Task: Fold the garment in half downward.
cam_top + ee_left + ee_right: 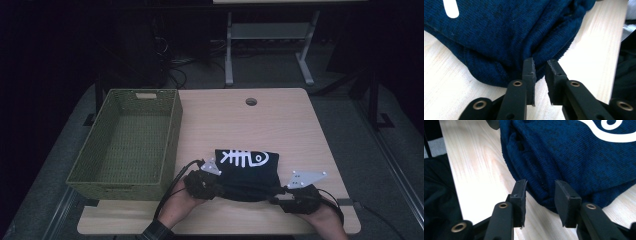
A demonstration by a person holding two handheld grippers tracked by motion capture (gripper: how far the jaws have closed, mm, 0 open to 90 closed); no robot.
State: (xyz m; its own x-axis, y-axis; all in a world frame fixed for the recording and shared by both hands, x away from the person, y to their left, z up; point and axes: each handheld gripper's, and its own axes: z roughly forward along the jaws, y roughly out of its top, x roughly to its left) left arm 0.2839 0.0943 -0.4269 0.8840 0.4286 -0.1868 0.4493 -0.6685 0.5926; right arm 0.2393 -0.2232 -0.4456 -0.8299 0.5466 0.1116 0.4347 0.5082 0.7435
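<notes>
Jaws of both grippers stand apart at a folded dark blue sweater [246, 172].
Left gripper [539, 65] and right gripper [540, 189] each straddle its near hem without pinching; it lies by the table's [280, 117] near edge, right of the green basket [127, 142].

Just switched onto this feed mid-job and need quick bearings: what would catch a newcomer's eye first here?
First the folded dark blue garment with a white fish-skeleton print, lying on the near middle of the wooden table. The left gripper and right gripper sit at its near edge, one at each end, jaws parted around the fabric without pinching it. A green woven basket stands on the table's left side.
</notes>
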